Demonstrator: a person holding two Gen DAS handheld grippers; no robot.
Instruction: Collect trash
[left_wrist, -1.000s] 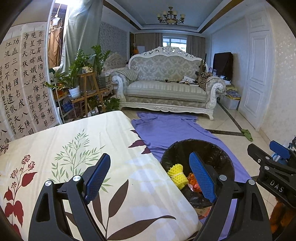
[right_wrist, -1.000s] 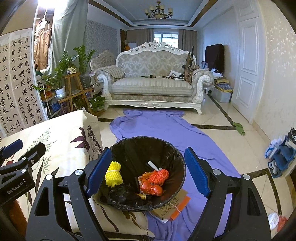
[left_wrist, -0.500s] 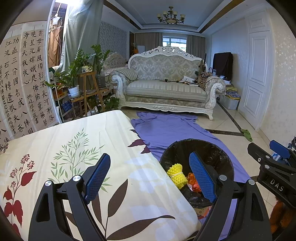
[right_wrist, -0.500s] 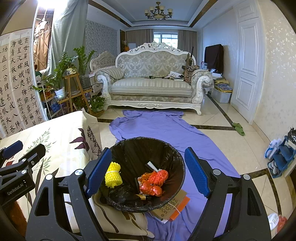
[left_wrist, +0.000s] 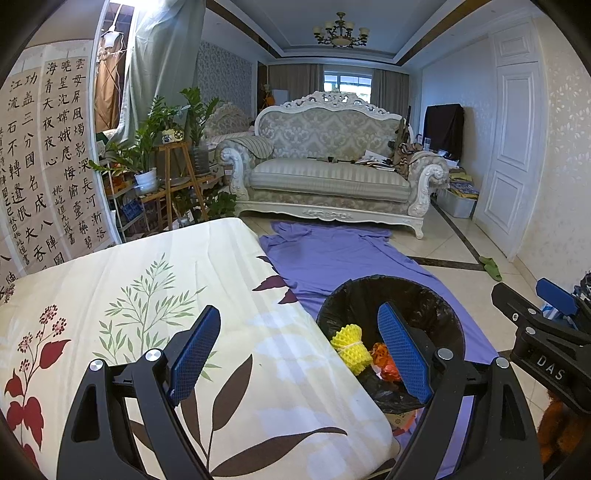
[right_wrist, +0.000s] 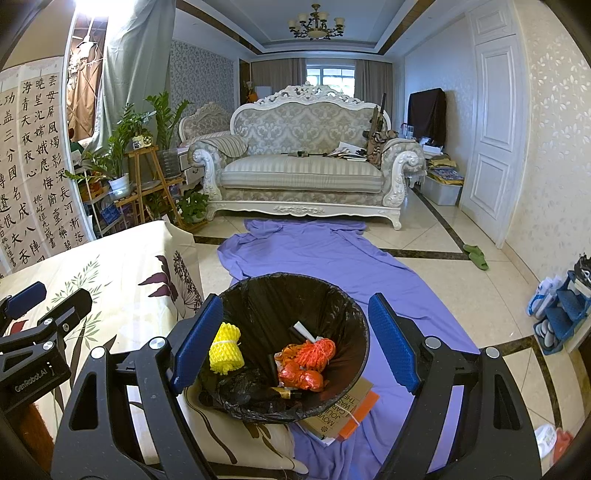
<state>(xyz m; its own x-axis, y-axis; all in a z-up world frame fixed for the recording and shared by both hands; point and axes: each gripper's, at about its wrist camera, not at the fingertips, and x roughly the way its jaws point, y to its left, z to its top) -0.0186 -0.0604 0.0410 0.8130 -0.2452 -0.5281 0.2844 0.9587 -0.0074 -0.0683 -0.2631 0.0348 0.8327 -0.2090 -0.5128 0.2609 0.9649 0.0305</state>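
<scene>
A living room with pale tiled floor is filling both views; nearest the cameras, a table under a cream floral cloth (left_wrist: 159, 295) is occupying the lower left. Above its near edge the left gripper (left_wrist: 295, 354) is hanging released, its 2 blue pads well apart with nothing between them. The right gripper (right_wrist: 291, 339) is likewise standing spread and empty, framing the trash bin (right_wrist: 343, 314) below it.

The bin, lined with a black bag, is sitting just beside the table corner on a purple sheet (right_wrist: 332, 254). Inside it are lying a yellow foam net (right_wrist: 225, 347), an orange mesh bundle (right_wrist: 310, 358), a white scrap and a dark item that is possibly a small bottle. The table top is showing no loose litter, so the collecting is appearing largely done. A brown booklet with an orange flap (right_wrist: 347, 406) is poking out from under the bin; whether it is counting as trash is unclear.

Farther off, a green slipper (right_wrist: 476, 254) is lying on the tiles, and an ornate sofa (right_wrist: 303, 166) with clutter on its seat is closing the room, plants to its left.

The bin's base, the floor beneath the table and the person holding both tools are being hidden or cut off.
</scene>
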